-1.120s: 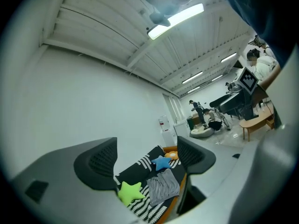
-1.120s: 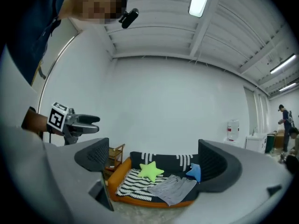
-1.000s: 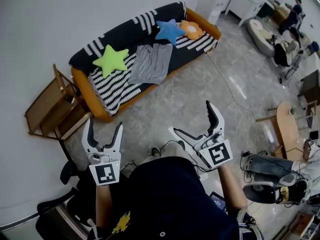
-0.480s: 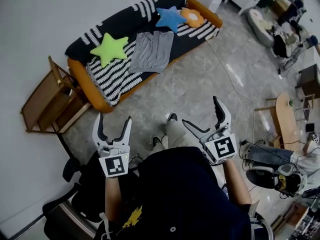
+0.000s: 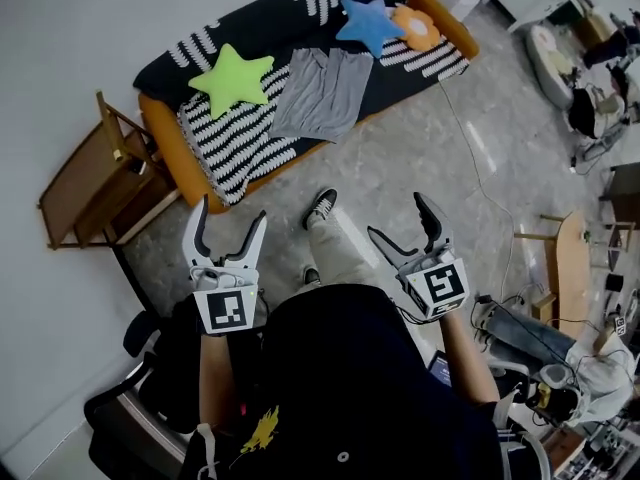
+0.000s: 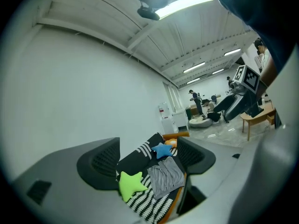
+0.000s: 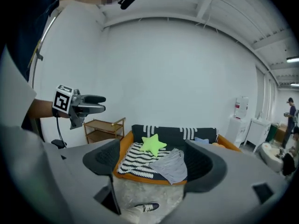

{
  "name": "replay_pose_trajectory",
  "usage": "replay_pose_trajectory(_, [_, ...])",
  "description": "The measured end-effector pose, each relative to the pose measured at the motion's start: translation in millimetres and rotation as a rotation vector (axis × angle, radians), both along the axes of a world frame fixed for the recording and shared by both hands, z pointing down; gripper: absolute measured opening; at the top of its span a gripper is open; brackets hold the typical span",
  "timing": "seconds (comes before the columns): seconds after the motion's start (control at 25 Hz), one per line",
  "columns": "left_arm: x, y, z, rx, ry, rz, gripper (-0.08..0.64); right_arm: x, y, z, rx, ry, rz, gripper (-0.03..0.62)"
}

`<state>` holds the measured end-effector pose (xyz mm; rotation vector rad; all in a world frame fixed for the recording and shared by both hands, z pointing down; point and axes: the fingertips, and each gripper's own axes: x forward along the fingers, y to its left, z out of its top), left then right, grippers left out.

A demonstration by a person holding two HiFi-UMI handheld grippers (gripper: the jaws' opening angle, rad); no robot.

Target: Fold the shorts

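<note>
The only print in sight is the square black-and-white marker on each cube: one on the left gripper (image 5: 231, 213), at 7 o'clock in the head view, and one on the right gripper (image 5: 397, 218), at 5 o'clock.

The floor (image 5: 420, 158) is grey polished stone with a thin cable (image 5: 478, 173) running across it, and a plain white wall (image 5: 70, 28) fills the 10 o'clock side. An orange-framed sofa (image 5: 165, 153) under a black-and-white striped cover stands against that wall at 12 o'clock. The grey shorts (image 5: 322, 93) lie spread flat on its seat, well apart from both grippers. A green star cushion (image 5: 232, 80) rests at 9 o'clock of the shorts, a blue star cushion (image 5: 368, 23) at 1 o'clock of them, and an orange flower cushion (image 5: 418, 28) sits just beyond the blue one. A wooden shelf (image 5: 90, 183) stands just beside the sofa's end at 9 o'clock. A round wooden table (image 5: 570, 258) sits at 3 o'clock. The person's shoe (image 5: 319, 208) shows between the grippers.

The left gripper's jaws stand wide apart and hold nothing; the sofa shows far off through the gap. The right gripper's jaws are closing, still parted, with only air between the pads.
</note>
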<state>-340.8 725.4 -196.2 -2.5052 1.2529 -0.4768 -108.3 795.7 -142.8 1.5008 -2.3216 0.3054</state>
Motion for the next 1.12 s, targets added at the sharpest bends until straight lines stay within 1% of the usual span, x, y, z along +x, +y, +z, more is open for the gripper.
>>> replay_pose_trajectory(0.04, [5, -15, -2, 0.004, -0.039, 0.01, 0.387, 2, -17, 7, -0.026, -0.012, -0.031, 0.443])
replay_pose_trajectory(0.16, [17, -63, -7, -0.036, -0.093, 0.007, 0.387, 10, -64, 29, -0.137, -0.056, -0.144, 0.422])
replay_pose_trajectory(0.24, [26, -93, -3, -0.073, -0.132, 0.008, 0.387, 27, -96, 46, -0.209, -0.102, -0.164, 0.409])
replay_pose_trajectory(0.28, [30, -108, 6, -0.099, -0.137, 0.009, 0.387, 34, -114, 58, -0.234, -0.139, -0.166, 0.405])
replay_pose_trajectory(0.32, [32, -122, 19, -0.133, -0.119, -0.004, 0.387, 40, -134, 73, -0.244, -0.173, -0.169, 0.39])
replay_pose_trajectory(0.36, [31, -139, 38, -0.179, -0.079, -0.038, 0.387, 47, -160, 92, -0.241, -0.195, -0.169, 0.35])
replay_pose_trajectory(0.4, [31, -158, 59, -0.226, -0.037, -0.075, 0.387, 54, -191, 114, -0.235, -0.204, -0.158, 0.33])
replay_pose_trajectory(0.44, [35, -178, 80, -0.261, -0.017, -0.093, 0.387, 64, -225, 138, -0.237, -0.205, -0.134, 0.325])
replay_pose_trajectory(0.52, [48, -209, 122, -0.33, -0.036, -0.085, 0.387, 83, -281, 186, -0.271, -0.199, -0.077, 0.305])
replay_pose_trajectory(0.6, [63, -233, 162, -0.427, -0.076, -0.062, 0.387, 93, -314, 227, -0.327, -0.173, -0.06, 0.301])
replay_pose_trajectory(0.68, [80, -255, 192, -0.529, -0.112, -0.035, 0.387, 101, -326, 262, -0.398, -0.168, -0.038, 0.301])
replay_pose_trajectory(0.72, [91, -268, 202, -0.568, -0.111, -0.022, 0.385, 109, -328, 279, -0.437, -0.183, -0.01, 0.301])
replay_pose_trajectory(0.84, [118, -311, 232, -0.648, -0.051, -0.014, 0.363, 134, -327, 324, -0.55, -0.239, 0.101, 0.299])
replay_pose_trajectory(0.92, [122, -332, 263, -0.702, -0.039, -0.027, 0.328, 149, -318, 355, -0.625, -0.286, 0.195, 0.288])
replay_pose_trajectory(0.96, [121, -339, 283, -0.733, -0.051, -0.03, 0.31, 156, -313, 371, -0.657, -0.296, 0.237, 0.288])
replay_pose_trajectory(1.0, [118, -347, 305, -0.765, -0.07, -0.029, 0.308, 163, -310, 388, -0.685, -0.29, 0.268, 0.282])
replay_pose_trajectory(1.12, [110, -374, 382, -0.859, -0.142, -0.021, 0.282, 178, -316, 447, -0.764, -0.227, 0.309, 0.281])
